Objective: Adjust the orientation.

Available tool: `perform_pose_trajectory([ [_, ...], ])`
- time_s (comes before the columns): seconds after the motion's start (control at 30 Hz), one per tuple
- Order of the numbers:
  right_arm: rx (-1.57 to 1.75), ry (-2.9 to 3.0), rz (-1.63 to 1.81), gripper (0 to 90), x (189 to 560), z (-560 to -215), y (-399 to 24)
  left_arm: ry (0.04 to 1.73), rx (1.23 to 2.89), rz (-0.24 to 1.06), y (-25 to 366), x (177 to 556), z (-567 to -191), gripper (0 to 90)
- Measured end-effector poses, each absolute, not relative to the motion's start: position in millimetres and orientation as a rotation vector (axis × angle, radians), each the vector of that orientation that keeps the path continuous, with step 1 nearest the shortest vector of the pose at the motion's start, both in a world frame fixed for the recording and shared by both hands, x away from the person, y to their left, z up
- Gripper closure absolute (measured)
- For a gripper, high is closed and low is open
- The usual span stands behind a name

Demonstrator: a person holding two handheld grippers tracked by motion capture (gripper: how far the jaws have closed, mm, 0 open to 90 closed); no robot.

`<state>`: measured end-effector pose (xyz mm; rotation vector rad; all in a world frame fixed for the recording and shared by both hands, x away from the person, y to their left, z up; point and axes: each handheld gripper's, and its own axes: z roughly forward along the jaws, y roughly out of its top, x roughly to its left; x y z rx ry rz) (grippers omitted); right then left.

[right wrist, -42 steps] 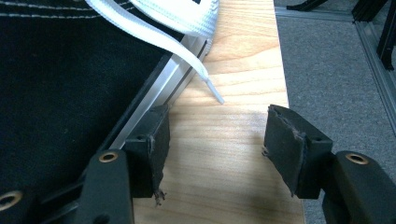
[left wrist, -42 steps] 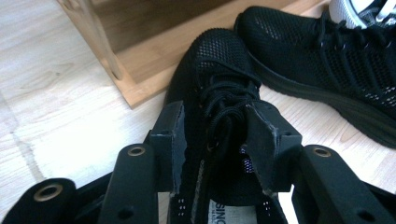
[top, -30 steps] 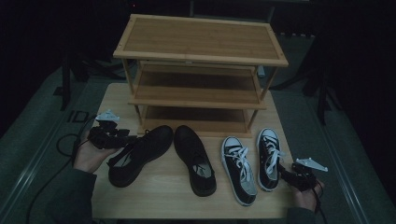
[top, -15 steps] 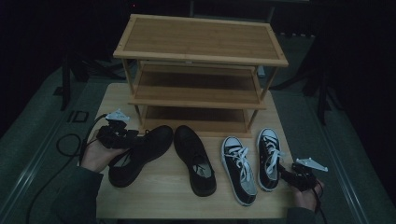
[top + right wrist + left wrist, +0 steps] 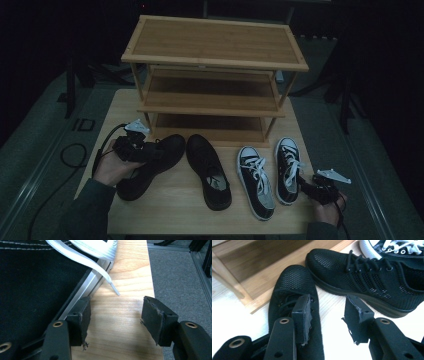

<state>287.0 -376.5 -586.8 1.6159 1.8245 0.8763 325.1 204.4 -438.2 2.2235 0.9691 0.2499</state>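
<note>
A pair of black mesh shoes lies before the wooden rack. My left gripper is over the left black shoe. One pad sits over the shoe's opening and the other over the bare table, so the shoe's side wall lies between them unpressed. Its jaws have just been opening a little. The right black shoe lies beside it. My right gripper stands open low on the table, its left pad at the sole of the right sneaker.
A second black-and-white sneaker lies left of the first; its toe also appears in the left gripper view. A white lace trails onto the table. The table's right edge is close by, with grey floor beyond it.
My left hand has moved right, bringing its gripper from the shoe's left side to over the left black shoe. The right gripper has stayed put.
</note>
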Motion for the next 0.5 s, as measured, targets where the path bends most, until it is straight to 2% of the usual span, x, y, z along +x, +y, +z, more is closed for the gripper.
perform_pose_trajectory([
  [0.5, 1.611, 1.828, 0.876, 39.8, 287, -587, -377, 0.919, 2.259, 0.232, 169, 325, -434, 51.1],
])
